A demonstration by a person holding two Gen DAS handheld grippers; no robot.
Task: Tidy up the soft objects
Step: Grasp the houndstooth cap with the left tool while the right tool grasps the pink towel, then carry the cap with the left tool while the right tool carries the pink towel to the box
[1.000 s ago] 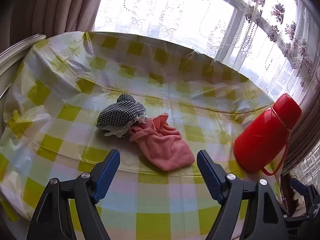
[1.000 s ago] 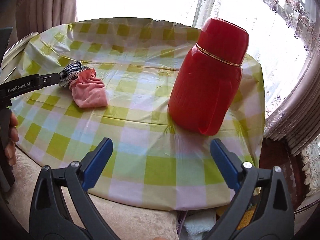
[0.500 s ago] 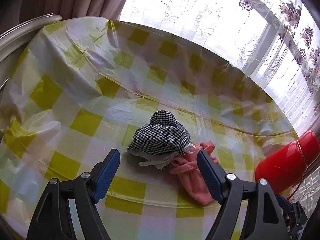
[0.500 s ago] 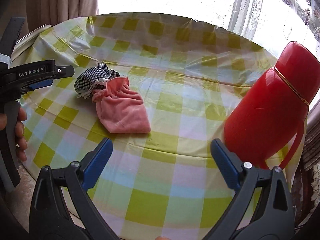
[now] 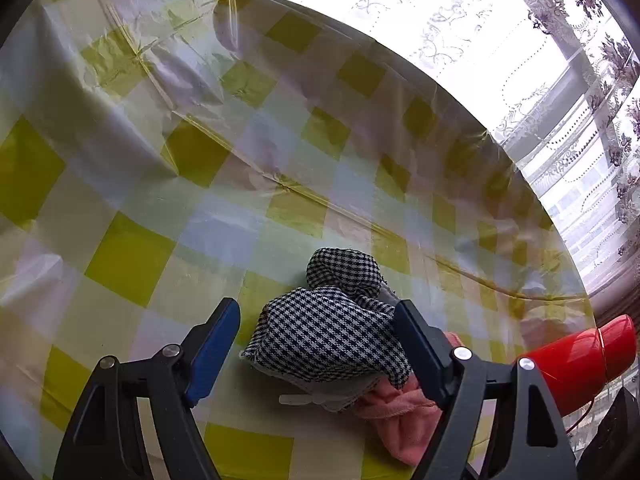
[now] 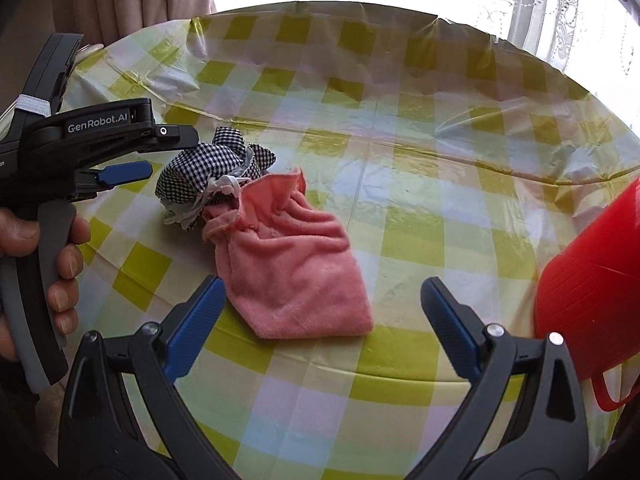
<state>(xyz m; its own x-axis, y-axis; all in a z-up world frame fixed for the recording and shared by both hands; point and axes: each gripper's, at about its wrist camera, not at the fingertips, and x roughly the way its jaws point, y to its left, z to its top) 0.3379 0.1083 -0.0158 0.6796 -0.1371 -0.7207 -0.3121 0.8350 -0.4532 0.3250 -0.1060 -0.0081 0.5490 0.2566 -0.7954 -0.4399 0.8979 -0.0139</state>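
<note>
A black-and-white checked cloth pouch [image 5: 328, 332] lies on the table, with its edge over the mouth of a pink cloth pouch [image 5: 400, 420]. My left gripper [image 5: 316, 336] is open with its jaws on either side of the checked pouch. In the right wrist view the checked pouch [image 6: 208, 176] and the pink pouch [image 6: 292, 268] lie ahead, and the left gripper [image 6: 152, 152] reaches in from the left. My right gripper [image 6: 324, 312] is open and empty, just in front of the pink pouch.
A round table wears a yellow-checked plastic cloth [image 5: 200, 152] that also shows in the right wrist view [image 6: 400, 160]. A red thermos [image 6: 592, 292] stands at the right, close to my right gripper; it shows in the left wrist view [image 5: 580, 356]. Curtains and a window lie behind.
My left gripper has moved forward and down until its open jaws straddle the checked pouch. My right gripper has swung left and closer, from the thermos toward the pink pouch.
</note>
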